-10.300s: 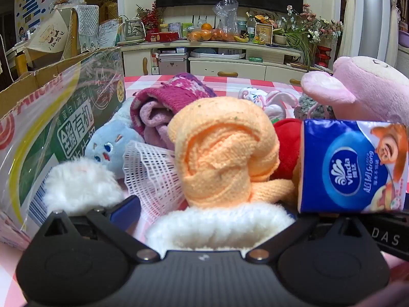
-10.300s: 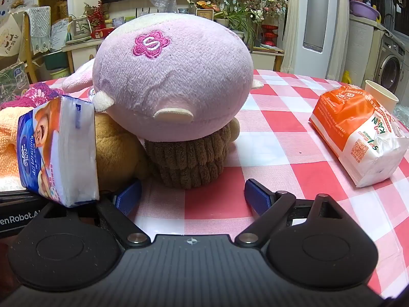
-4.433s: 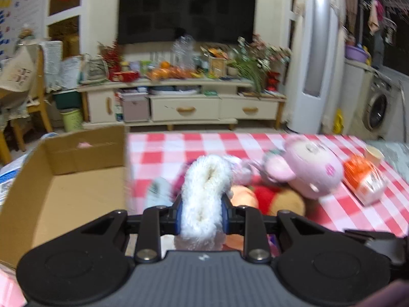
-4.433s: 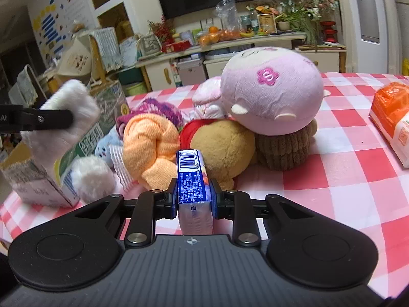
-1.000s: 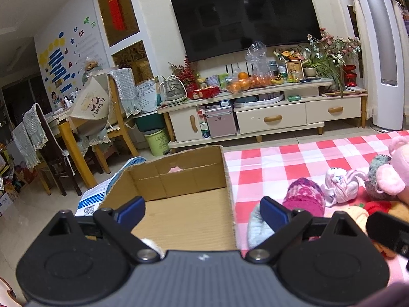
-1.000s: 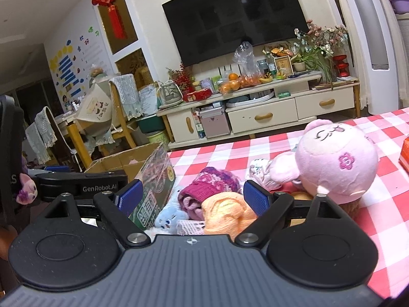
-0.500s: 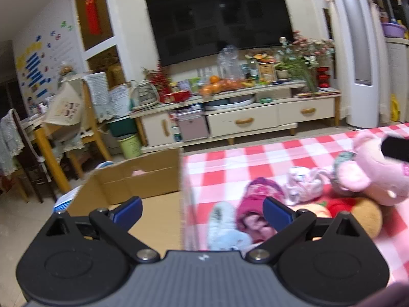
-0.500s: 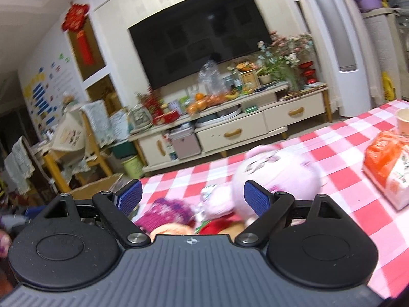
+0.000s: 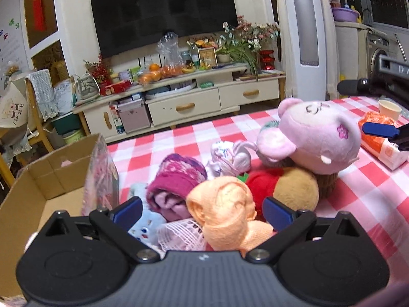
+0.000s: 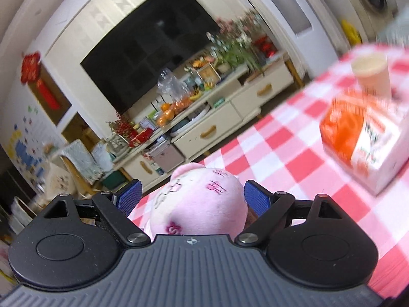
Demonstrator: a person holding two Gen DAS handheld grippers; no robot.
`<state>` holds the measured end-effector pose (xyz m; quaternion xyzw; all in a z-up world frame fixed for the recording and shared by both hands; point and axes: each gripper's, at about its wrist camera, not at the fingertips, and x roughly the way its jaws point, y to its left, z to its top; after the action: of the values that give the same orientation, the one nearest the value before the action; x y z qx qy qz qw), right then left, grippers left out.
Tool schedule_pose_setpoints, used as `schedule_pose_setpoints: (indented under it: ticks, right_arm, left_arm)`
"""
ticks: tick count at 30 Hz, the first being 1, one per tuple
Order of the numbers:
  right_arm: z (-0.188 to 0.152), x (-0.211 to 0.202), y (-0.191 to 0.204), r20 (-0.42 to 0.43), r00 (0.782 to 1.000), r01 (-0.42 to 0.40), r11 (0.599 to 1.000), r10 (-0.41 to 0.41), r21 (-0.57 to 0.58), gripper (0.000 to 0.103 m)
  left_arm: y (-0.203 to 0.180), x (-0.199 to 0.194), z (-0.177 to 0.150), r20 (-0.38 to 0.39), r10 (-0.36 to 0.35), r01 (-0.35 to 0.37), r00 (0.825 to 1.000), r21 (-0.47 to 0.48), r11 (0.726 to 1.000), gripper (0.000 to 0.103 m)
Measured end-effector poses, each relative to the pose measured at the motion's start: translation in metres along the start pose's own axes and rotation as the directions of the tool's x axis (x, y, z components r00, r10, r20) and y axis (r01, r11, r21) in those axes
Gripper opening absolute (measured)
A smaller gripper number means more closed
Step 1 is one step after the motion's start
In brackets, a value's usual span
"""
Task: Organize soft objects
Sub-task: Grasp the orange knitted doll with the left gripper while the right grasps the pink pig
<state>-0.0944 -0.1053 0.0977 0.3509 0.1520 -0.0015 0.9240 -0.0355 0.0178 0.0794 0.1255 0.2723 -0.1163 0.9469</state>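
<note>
A pile of soft things lies on the checked table: an orange rolled towel, a magenta rolled cloth, a pale blue plush, a brown and red bear and a pink plush. My left gripper is open and empty, its jaws on either side of the orange towel. My right gripper is open and empty just above the pink plush; it also shows at the right of the left wrist view. The cardboard box stands open at the left.
An orange and white tissue pack and a paper cup lie on the table to the right. A TV cabinet and chairs stand behind the table.
Both grippers have left the box and swung right over the pile. The left one has come down around the orange towel, the right one down over the pink plush. Both stay open.
</note>
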Motion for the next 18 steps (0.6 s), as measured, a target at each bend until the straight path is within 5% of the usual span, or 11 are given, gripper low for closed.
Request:
schedule_pose_setpoints:
  ticks: [18]
  right_arm:
    - [0.006,0.024,-0.019,-0.203,0.974,-0.074,0.989,0.099,0.126,0.103]
  left_arm:
    - [-0.01,0.044,-0.003,-0.092,-0.025,0.018,0.995,-0.076,0.997,0.078]
